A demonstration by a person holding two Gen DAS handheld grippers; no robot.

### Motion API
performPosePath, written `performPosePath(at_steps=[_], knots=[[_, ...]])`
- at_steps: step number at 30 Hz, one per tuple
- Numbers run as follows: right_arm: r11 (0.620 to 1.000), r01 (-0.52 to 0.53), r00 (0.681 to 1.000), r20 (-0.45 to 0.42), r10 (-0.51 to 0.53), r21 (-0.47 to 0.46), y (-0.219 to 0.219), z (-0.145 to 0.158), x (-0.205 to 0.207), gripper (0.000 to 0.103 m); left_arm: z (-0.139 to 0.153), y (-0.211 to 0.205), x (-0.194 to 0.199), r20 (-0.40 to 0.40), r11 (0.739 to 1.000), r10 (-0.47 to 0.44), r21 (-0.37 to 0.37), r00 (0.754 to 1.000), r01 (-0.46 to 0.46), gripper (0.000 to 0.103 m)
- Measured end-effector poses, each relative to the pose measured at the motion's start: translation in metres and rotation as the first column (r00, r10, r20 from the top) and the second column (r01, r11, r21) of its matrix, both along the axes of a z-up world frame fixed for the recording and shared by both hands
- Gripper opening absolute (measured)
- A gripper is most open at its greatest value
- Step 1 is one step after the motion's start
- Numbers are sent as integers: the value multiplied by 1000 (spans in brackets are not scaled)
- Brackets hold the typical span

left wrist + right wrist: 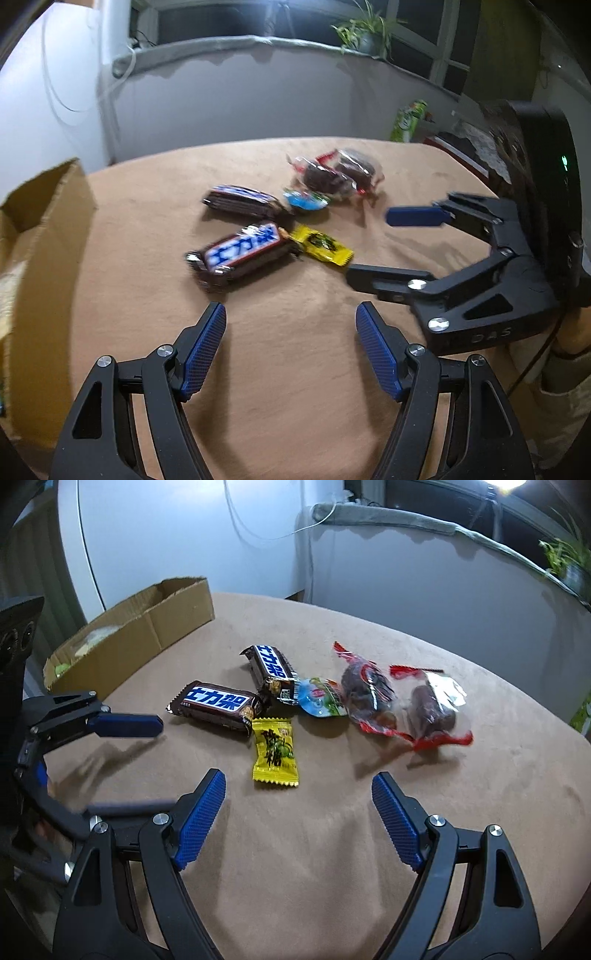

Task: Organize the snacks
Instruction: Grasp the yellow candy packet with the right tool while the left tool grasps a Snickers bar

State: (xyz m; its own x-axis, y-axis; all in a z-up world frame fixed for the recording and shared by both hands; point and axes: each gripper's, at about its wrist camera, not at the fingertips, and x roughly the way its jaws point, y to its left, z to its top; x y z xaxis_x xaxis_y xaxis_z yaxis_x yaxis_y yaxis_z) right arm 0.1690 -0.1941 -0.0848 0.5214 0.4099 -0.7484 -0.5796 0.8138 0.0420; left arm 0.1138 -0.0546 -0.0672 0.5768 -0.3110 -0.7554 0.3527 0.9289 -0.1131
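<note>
Both tools, left tool [290,314] and right tool [299,782], hang empty, jaws apart. Six wrapped snacks, including a brown chocolate bar [218,704], lie on the tan worktop [480,794]; the shallow cardboard box [147,627] looks barely filled, so sorting seems mostly ahead.

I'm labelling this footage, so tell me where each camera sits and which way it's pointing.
Left wrist view: sits on the left hand-held gripper, looking forward over the tan table at the snacks; its own open fingers show, and the right hand-held gripper enters from the right.
Right wrist view: sits on the right hand-held gripper, facing the same snacks; its open fingers show, and the left one enters from the left.
Shared: yellow candy, two chocolate bars, cardboard box.
</note>
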Motion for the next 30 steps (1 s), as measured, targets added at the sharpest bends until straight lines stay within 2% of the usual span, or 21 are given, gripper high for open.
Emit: performPosePath(at_steps=[5, 9, 13, 19, 20, 21, 23, 24, 25, 30], knots=[[998, -57, 998, -24, 56, -22, 12, -4, 12, 73, 2, 3, 6, 22, 999, 27, 21, 999, -28, 72], [997, -72, 997, -34, 71, -29, 18, -9, 17, 69, 9, 14, 18, 63, 995, 69, 71, 996, -73, 72], [998, -59, 998, -33, 58, -24, 18, -9, 18, 61, 9, 19, 37, 67, 995, 58, 72, 996, -63, 72], [999, -36, 999, -25, 35, -24, 14, -10, 21, 48, 2, 14, 56, 18, 998, -8, 63, 1000, 7, 72], [999, -34, 999, -24, 33, -22, 14, -10, 21, 47, 1, 13, 57, 14, 998, -14, 65, 1000, 13, 70], [999, -31, 999, -23, 31, -23, 13, -10, 22, 44, -1, 12, 57, 11, 997, -17, 75, 1000, 16, 62], [999, -26, 1000, -18, 26, -24, 13, -10, 21, 35, -3, 9, 56, 6, 995, -22, 95, 1000, 21, 49], [999, -24, 1000, -16, 24, -23, 12, -9, 22, 27, -4, 7, 55, 5, 995, -27, 100, 1000, 27, 44], [1000, -23, 1000, -15, 23, -20, 11, -9, 22, 27, -4, 6, 54, 8, 994, -29, 105, 1000, 28, 40], [1000, -23, 1000, -6, 23, -15, 10, -7, 20, 26, -4, 6, 50, 7, 994, -36, 102, 999, 35, 31]])
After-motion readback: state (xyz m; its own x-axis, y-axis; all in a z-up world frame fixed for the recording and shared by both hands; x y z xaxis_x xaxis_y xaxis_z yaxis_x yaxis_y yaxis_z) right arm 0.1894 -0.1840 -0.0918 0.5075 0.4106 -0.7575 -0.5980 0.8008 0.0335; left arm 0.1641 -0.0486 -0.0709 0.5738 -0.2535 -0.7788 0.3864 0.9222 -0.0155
